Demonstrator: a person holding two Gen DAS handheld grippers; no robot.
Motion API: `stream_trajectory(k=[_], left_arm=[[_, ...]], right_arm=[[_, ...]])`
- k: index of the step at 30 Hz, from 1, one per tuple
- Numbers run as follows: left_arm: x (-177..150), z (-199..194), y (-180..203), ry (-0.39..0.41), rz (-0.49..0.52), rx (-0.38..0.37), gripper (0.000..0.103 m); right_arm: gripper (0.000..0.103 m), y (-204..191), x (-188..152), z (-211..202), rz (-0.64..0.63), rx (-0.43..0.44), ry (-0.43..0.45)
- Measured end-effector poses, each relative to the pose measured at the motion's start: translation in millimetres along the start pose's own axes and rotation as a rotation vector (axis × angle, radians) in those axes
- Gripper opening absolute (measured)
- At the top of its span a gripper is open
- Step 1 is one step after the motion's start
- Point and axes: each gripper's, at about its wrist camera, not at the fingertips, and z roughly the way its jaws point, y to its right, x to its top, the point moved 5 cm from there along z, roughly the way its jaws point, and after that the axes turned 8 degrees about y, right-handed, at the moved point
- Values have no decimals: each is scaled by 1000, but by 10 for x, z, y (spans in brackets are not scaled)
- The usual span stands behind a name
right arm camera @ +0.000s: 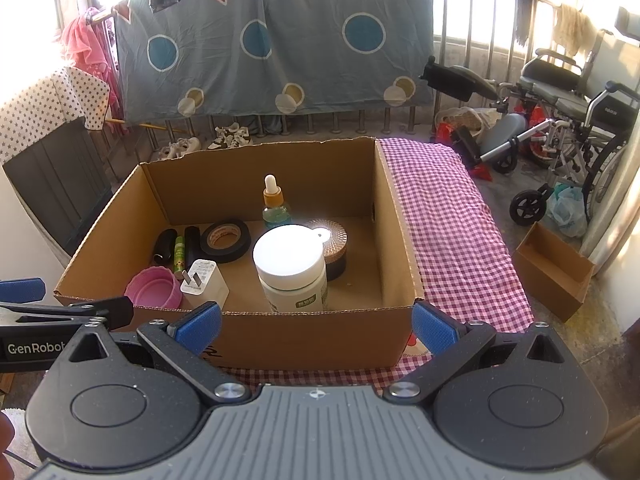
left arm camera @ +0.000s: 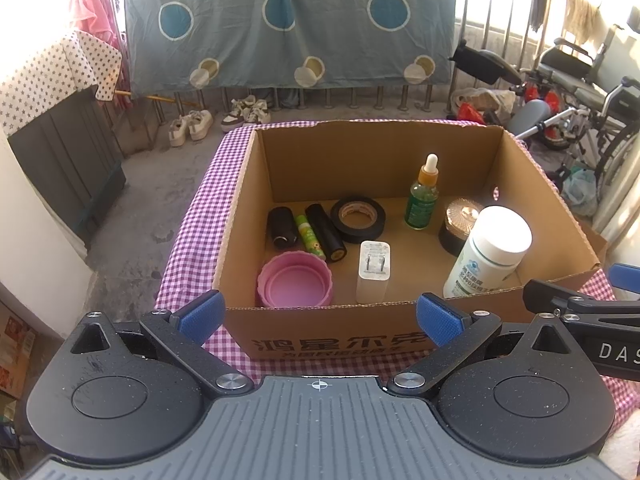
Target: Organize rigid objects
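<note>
while both tongs [left arm camera: 318, 314] [right arm camera: 316, 322] gape wide and empty, nine objects sit in one cardboard box [left arm camera: 240, 216].

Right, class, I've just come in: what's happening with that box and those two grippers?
A person holds the left gripper and right gripper, both with jaws open and empty, in front of a cardboard box on a checked cloth. Inside the box are a white bottle, dropper bottle, tape roll, charger and pink lid. Nothing is gripped.
</note>
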Motion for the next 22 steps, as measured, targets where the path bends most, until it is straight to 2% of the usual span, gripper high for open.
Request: stream_trajectory(k=[22], left_arm=[[5,-27,15,3,2,2,102]], right_arm=[[103,4,1,-6,0,1,1]])
